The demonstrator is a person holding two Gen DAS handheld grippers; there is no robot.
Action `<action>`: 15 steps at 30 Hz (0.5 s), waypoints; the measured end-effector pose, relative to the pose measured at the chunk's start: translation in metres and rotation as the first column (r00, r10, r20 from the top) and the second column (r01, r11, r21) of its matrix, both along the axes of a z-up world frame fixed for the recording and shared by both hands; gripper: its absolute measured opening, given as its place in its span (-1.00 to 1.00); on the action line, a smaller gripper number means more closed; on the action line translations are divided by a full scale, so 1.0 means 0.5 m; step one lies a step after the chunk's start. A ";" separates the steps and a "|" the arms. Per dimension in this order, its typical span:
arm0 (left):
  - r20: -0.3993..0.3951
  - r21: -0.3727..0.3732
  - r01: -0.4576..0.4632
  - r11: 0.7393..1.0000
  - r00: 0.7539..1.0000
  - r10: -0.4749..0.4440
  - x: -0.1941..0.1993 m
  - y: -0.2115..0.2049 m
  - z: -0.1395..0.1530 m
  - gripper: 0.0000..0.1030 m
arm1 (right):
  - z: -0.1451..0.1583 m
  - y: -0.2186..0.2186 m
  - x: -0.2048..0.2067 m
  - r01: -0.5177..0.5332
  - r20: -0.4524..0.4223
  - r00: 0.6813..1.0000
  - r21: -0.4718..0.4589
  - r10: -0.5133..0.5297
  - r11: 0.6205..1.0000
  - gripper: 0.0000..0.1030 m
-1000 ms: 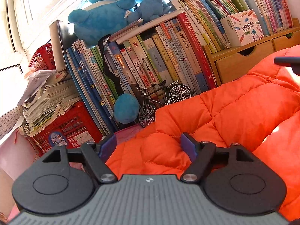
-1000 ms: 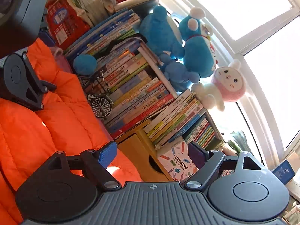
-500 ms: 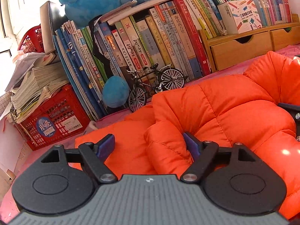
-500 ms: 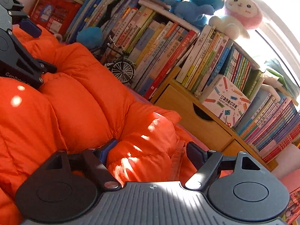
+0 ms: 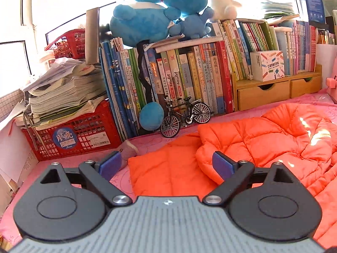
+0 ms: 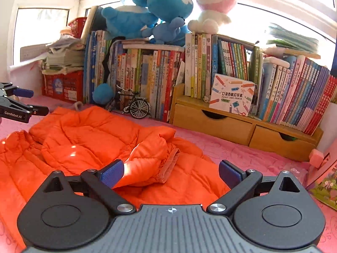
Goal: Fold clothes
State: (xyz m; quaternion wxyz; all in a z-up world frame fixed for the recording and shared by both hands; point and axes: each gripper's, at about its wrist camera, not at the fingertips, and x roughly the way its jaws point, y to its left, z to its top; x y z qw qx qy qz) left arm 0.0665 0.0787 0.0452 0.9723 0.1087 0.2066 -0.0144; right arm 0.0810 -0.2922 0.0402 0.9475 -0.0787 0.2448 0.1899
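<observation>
Orange puffer jacket [image 6: 88,139] rumpled on pink-covered worktop [image 6: 242,154] before bookshelf, both tongs [image 5: 166,164] [image 6: 170,174] opening wide and empty above it; likely light, soft, slippery, best gripped at hem or cuff [image 6: 168,164].

A home, likely a child's bedroom. Rows of children's books [image 6: 147,80] against a sunny window [image 6: 273,19], plush toys [image 6: 166,6] on top. Pink patterned bedsheet [image 6: 242,154], model bicycle [image 5: 185,116].

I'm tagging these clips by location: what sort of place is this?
Probably a child's bedroom or study corner at home: rows of children's books, plush toys on top, and an orange puffer jacket on a pink cloth.
</observation>
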 end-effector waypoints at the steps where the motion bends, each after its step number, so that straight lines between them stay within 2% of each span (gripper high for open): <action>1: -0.007 -0.012 0.013 1.000 1.000 -0.013 -0.015 0.018 -0.002 0.91 | 0.005 -0.023 -0.014 -0.009 -0.023 1.000 0.036 0.010 0.999 0.89; 6: -0.114 -0.106 -0.010 0.994 0.993 -0.003 -0.043 0.083 -0.048 0.91 | -0.058 -0.048 -0.069 0.024 -0.068 0.997 -0.004 -0.024 1.000 0.82; 11: -0.220 -0.172 0.016 0.985 0.974 -0.054 -0.039 0.111 -0.101 0.91 | -0.103 -0.047 -0.091 0.005 -0.101 0.995 0.087 0.003 0.996 0.78; 13: -0.261 -0.185 0.051 0.981 0.960 -0.099 -0.032 0.105 -0.121 0.91 | -0.109 -0.038 -0.089 0.001 -0.105 0.994 0.087 0.008 0.996 0.73; 15: -0.261 -0.192 0.066 0.979 0.958 -0.116 -0.035 0.092 -0.140 0.91 | -0.114 -0.035 -0.084 -0.003 -0.118 0.993 0.099 0.015 0.995 0.60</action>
